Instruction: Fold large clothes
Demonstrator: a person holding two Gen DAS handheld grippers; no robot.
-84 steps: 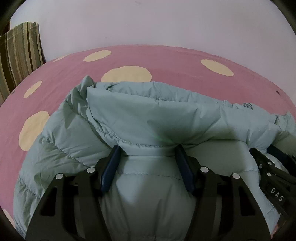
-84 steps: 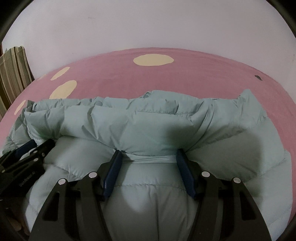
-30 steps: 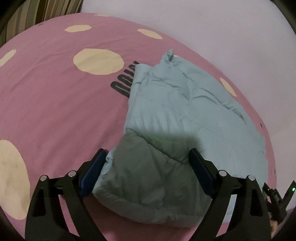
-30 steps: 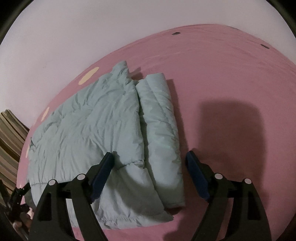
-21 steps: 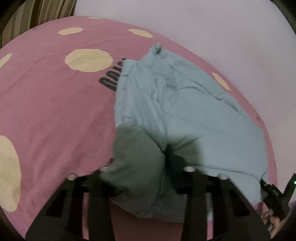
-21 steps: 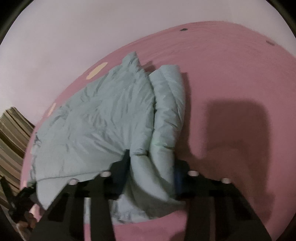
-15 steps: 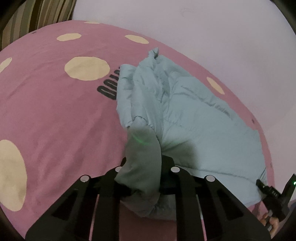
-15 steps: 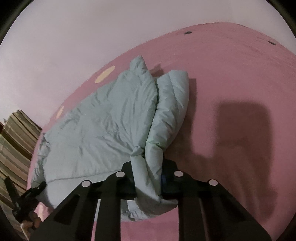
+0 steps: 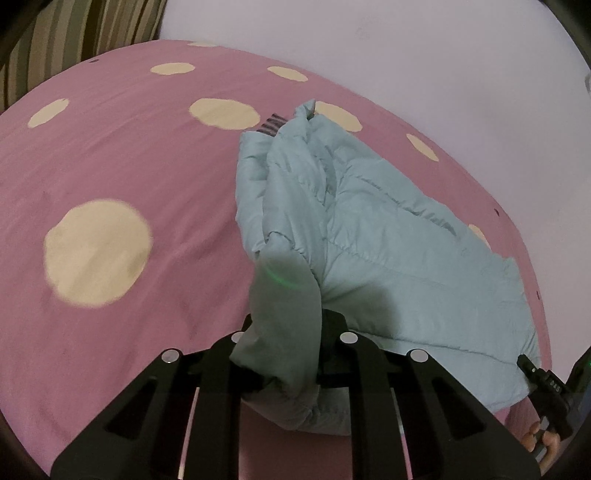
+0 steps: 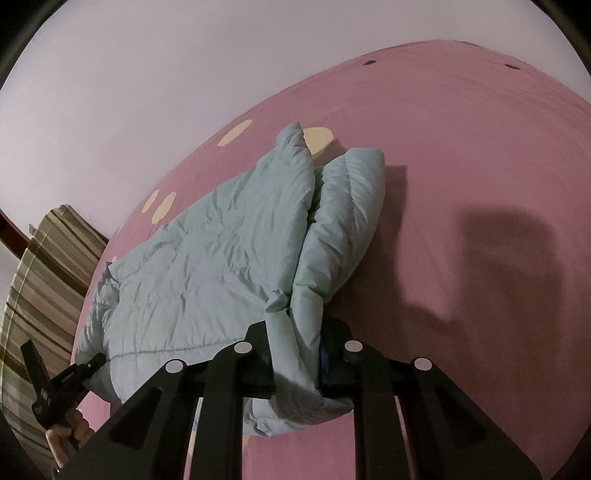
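Observation:
A pale green puffer jacket (image 9: 388,236) lies folded on the pink bed sheet with cream dots (image 9: 110,177). My left gripper (image 9: 286,332) is shut on the jacket's near left corner and lifts it a little. My right gripper (image 10: 295,339) is shut on the jacket's (image 10: 207,258) near right corner, also raised off the pink sheet (image 10: 461,147). The jacket's side edges fold up into ridges running away from each gripper. The other gripper shows at the lower right of the left wrist view (image 9: 546,384) and lower left of the right wrist view (image 10: 62,384).
A striped pillow or cushion (image 10: 40,273) lies at the bed's left end and shows in the left wrist view's top left corner (image 9: 74,33). A pale wall (image 9: 406,55) runs along the far side of the bed.
Both grippers moved from the jacket's long edge to its end corners, closed on them, and now lift the corners, bunching the side edges upward.

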